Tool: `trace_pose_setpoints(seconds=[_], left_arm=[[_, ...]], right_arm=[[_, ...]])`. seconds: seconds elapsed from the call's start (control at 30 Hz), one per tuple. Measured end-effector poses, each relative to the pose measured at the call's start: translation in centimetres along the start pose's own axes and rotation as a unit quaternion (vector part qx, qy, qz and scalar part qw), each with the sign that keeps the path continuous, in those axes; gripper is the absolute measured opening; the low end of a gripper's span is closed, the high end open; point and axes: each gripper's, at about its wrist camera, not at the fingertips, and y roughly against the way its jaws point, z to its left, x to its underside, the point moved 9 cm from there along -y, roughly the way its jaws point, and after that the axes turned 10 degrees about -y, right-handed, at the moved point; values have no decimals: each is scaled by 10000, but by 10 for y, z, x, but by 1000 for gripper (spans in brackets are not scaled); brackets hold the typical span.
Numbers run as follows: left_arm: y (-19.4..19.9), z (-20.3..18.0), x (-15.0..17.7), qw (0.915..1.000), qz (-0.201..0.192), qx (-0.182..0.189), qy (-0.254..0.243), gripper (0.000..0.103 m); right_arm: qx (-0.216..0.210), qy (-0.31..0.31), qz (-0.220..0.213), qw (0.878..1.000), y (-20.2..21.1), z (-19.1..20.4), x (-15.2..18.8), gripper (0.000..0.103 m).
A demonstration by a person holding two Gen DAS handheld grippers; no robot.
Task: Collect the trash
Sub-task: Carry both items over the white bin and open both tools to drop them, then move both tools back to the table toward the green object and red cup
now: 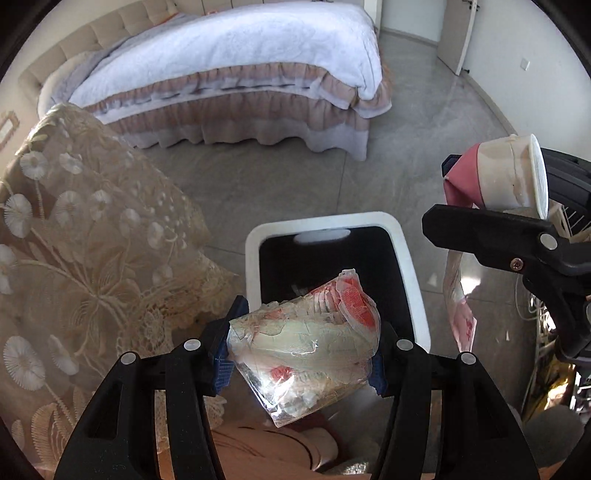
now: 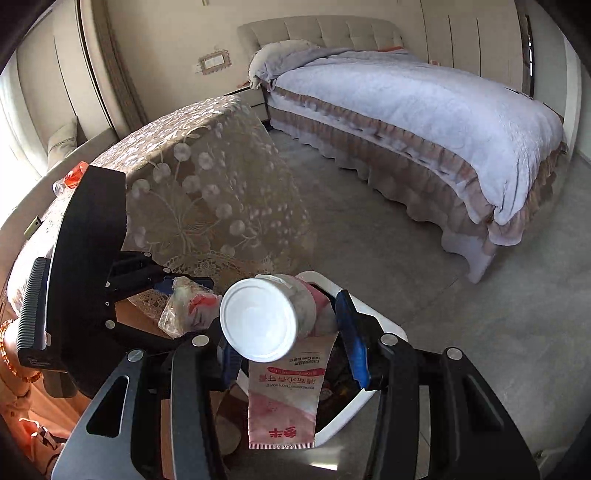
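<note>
My left gripper (image 1: 301, 354) is shut on a crumpled clear plastic wrapper with red print (image 1: 306, 343) and holds it above the open white-rimmed trash bin (image 1: 410, 266) with a black inside. My right gripper (image 2: 291, 332) is shut on a small white-lidded jar (image 2: 266, 317) together with a pink-and-white packet (image 2: 284, 402) that hangs down over the bin (image 2: 391, 336). The right gripper with the jar (image 1: 517, 173) shows at the right of the left wrist view. The left gripper and its wrapper (image 2: 188, 306) show at the left of the right wrist view.
A table draped in beige lace cloth (image 1: 81, 236) stands left of the bin. A bed with a white quilt (image 1: 240, 59) lies beyond across grey floor tiles (image 1: 295, 177). A door (image 1: 454, 33) is at the far right. Clutter and cables (image 1: 554, 332) sit at the right edge.
</note>
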Motion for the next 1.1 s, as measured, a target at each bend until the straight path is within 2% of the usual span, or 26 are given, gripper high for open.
trace_pose_setpoints(seconds=[0.3,0.37,0.4,0.43,0.47,0.53,0.67,0.87,1.1], left_arm=[[-51,-14,6,9971,411,386,-515,56],[-60,-16,11,9958,583,456,-530,66],[-65,-15,12,9956,647,442,-516,92],[-68,-13,12,9961,623,372,-502,98],[-71,-12,12,9961,631,344,-515,98],[-73,-12,14,9955,686,400,-518,98],[-69,-10,14,9959,644,301,-553,98],[-51,-9,9,9968,460,178,-623,98],[-11,-9,2,9982,99,59,-581,98]], right_arm=[[268,-202,550,9979,-45,-38,31,48],[299,-189,730,9967,-52,-42,37,50],[383,-187,756,9962,-54,-46,39,66],[428,-194,751,9961,-55,-49,39,95],[456,-182,819,9954,-57,-51,42,98],[566,-151,927,9940,-60,-57,45,98],[679,-86,875,9938,-57,-60,47,98],[596,45,595,9964,-44,-54,35,98],[507,233,254,9981,-15,-34,17,98]])
